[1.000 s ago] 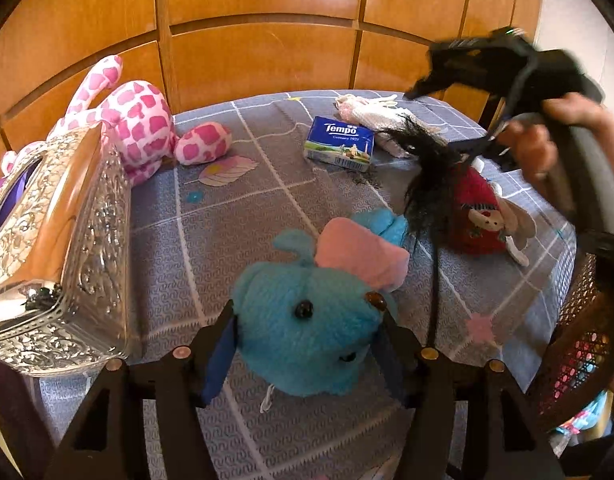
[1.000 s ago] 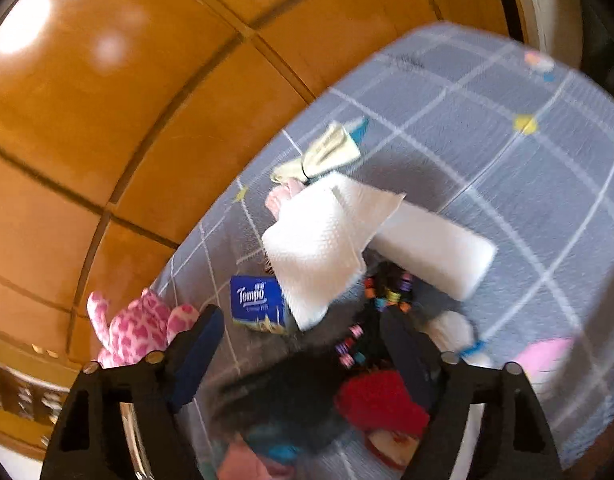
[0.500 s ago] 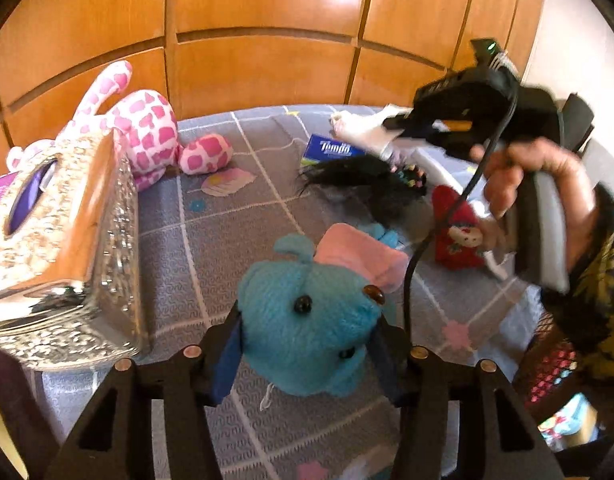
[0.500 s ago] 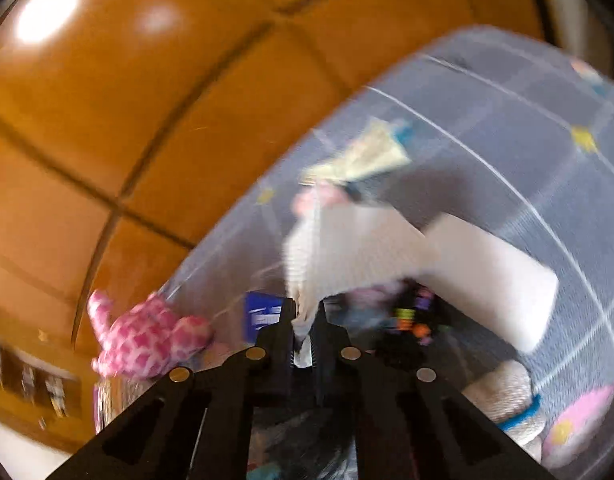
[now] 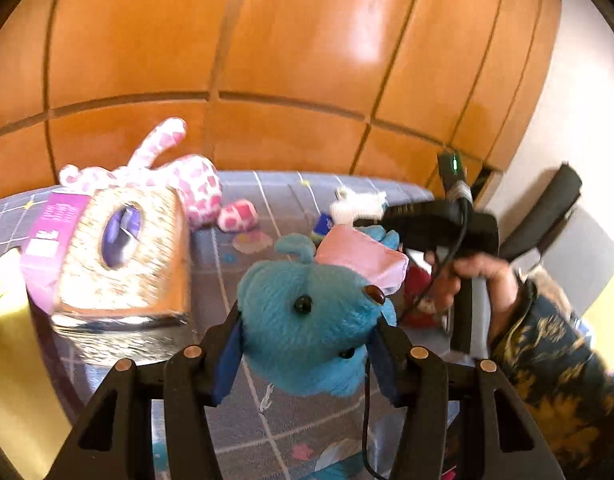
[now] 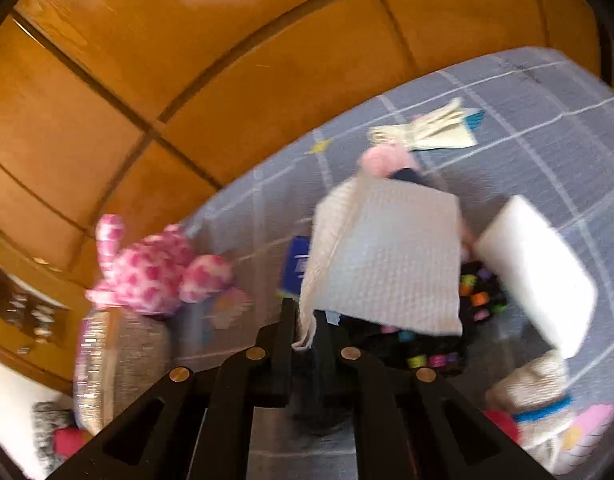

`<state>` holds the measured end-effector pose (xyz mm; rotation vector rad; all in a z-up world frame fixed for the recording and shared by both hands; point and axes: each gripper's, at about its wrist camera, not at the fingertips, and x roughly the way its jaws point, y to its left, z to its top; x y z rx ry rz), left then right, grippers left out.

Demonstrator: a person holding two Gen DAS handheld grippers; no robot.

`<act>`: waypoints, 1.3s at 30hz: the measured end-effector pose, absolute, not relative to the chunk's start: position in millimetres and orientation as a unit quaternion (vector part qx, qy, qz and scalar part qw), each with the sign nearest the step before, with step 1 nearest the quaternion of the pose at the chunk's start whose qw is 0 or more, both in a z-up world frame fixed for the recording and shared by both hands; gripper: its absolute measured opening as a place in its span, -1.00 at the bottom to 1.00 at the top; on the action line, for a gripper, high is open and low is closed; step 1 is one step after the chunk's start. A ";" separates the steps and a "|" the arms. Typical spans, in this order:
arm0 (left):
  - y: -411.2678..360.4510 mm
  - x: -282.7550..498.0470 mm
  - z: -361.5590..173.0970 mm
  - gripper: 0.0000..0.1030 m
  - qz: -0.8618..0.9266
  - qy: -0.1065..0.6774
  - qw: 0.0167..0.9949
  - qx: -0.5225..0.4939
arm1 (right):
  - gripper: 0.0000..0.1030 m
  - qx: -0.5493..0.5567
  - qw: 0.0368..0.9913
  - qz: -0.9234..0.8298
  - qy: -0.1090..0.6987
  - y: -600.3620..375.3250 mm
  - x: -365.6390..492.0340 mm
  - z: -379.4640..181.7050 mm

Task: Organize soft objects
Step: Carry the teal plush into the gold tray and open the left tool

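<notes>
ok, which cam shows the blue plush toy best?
Left wrist: the blue plush toy fills the centre, clamped between the left gripper fingers, eyes and pink patch clear. Right wrist shows nothing identifiable of it.

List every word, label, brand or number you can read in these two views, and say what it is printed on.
None can be read in either view.
Small blue packet: white markings, too blurred to read; in the left wrist view it is mostly hidden behind the blue plush toy.
Purple box beside the ornate tissue box: pale lettering, too blurred to read.
No other print shows.
</notes>
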<state>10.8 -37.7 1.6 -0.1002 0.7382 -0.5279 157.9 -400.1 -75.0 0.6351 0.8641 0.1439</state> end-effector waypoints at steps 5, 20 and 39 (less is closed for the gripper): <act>4.2 15.4 22.0 0.09 -0.220 0.343 0.908 -0.102 | -0.89 0.329 0.839 0.097 0.421 -396.0 162.1 -81.3; 213.6 48.0 -7.4 0.11 0.124 0.354 0.900 -0.223 | -0.89 0.273 0.853 0.077 0.438 -379.1 164.7 -85.2; 223.8 60.3 -46.1 0.53 0.177 0.377 0.886 -0.203 | -0.93 0.286 0.851 0.085 0.433 -374.9 156.4 -75.7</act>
